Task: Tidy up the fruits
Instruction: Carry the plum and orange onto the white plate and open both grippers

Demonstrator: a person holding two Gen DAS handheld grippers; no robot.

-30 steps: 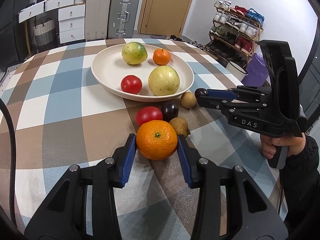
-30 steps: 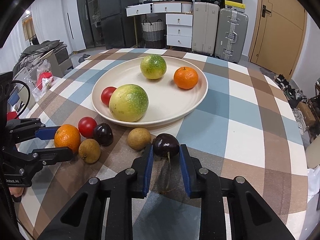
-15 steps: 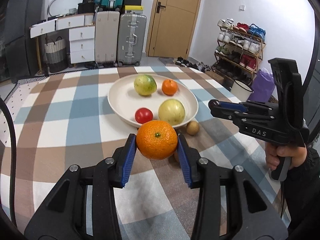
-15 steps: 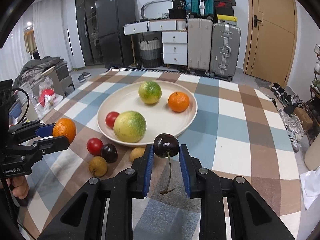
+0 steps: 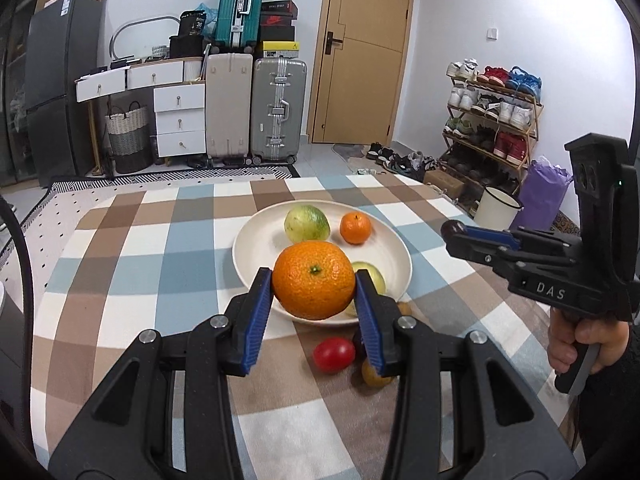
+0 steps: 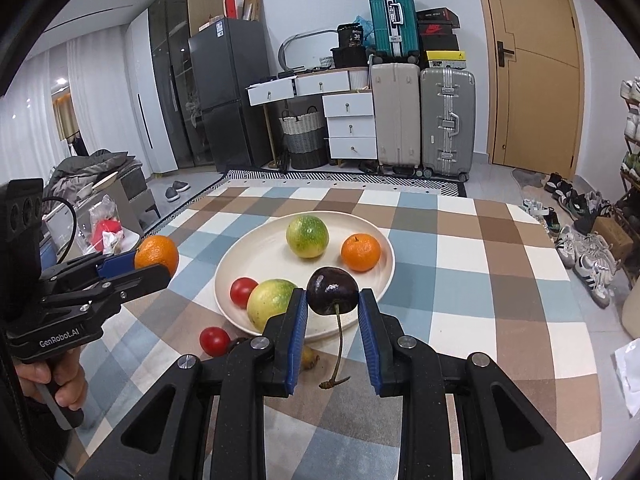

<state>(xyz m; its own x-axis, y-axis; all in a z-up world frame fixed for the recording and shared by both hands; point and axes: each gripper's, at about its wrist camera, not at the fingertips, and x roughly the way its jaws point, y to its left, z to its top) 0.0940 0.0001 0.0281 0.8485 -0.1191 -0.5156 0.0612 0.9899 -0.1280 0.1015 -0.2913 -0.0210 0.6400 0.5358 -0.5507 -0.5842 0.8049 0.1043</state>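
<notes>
Leftmost, the left gripper point(image 5: 314, 280) has its jaws pinching a large orange point(image 5: 314, 279), held in the air above the checked counter point(image 6: 500, 300), left of the cream plate point(image 6: 240, 264). On the plate lie a red tomato point(image 6: 243, 291), two green-yellow fruits, the nearer point(image 6: 270, 303) and the farther point(image 6: 307, 236), and a small orange point(image 6: 361, 252). Just before the plate's near rim, on the counter, sits another tomato point(image 6: 214, 341) beside a brown fruit point(image 5: 374, 376). To the right, the right gripper point(image 6: 333, 312) has its jaws clamped on a dark cherry point(image 6: 332, 290), stem hanging, above the plate's near edge.
</notes>
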